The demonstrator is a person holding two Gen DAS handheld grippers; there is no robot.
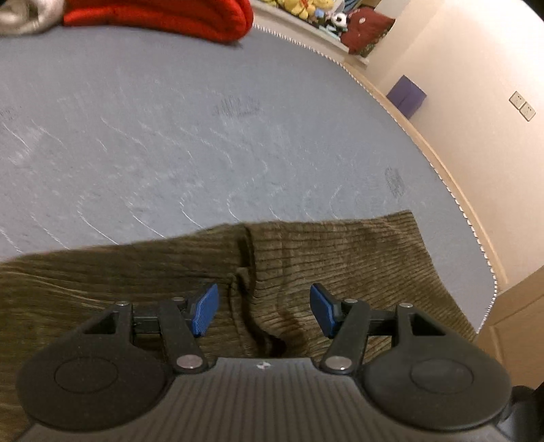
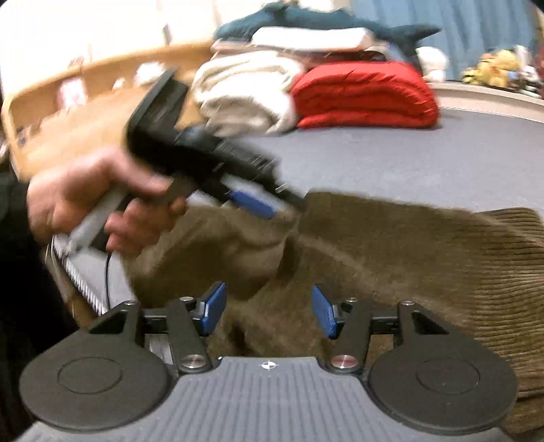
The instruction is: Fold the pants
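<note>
Item: olive-brown ribbed corduroy pants [image 1: 340, 258], spread flat on the grey-blue bed cover [image 1: 204, 136]; they fill the lower half of both wrist views. A seam fold runs from 12 toward 6 o'clock between the two leg panels in the left wrist view.

Left claw [image 1: 263, 309]: black frame, blue ribbed pads; jaws spread apart, nothing pinched, poised over the seam fold. The right wrist view shows this same claw at 10 o'clock, blurred, gripped by a bare hand [image 2: 91, 200], its blue tip at the upper edge of the cloth; whether it touches there cannot be told.

Right claw [image 2: 268, 312]: same build; jaws spread apart, nothing between the pads, corduroy lying below the gap. That view is motion-blurred on its left part.

Surroundings: folded red quilt [image 2: 367, 95] at 12 o'clock on the far side of the bed, a cream blanket bundle [image 2: 244, 91] just beside it at its 9 o'clock, a teal plush shark [image 2: 326, 20] resting on top. Yellow plush toys [image 1: 302, 6] on a ledge at 1 o'clock. Purple box [image 1: 406, 95] on the floor by the cream wall, well apart from the pants.
</note>
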